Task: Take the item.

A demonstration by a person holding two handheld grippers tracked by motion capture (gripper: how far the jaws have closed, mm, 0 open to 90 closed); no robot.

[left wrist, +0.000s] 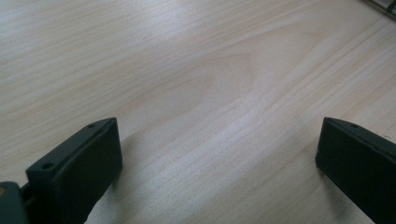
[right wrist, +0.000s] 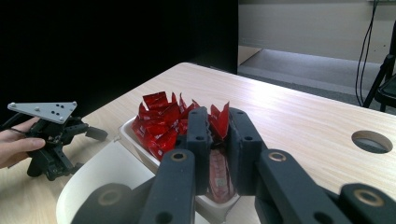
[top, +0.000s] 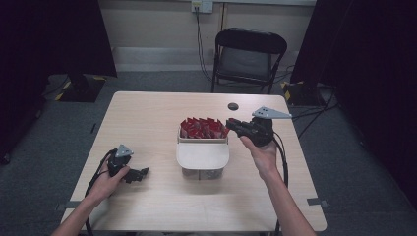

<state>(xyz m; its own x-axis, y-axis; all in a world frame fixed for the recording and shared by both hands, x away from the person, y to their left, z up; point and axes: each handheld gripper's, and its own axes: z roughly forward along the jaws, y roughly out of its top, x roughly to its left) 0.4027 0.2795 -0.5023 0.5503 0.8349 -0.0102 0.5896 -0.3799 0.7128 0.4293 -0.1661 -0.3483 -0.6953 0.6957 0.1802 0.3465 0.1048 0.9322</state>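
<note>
Fingers of the right gripper point(right wrist: 218, 135) pinch a red packet point(right wrist: 219, 175) above the tray point(right wrist: 133, 140).

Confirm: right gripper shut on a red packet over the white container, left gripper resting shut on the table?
Not quite. The left gripper rests on the table with its jaws wide open, as the left gripper view shows. The rest holds: the right gripper is shut on a red packet over the white container.
</note>
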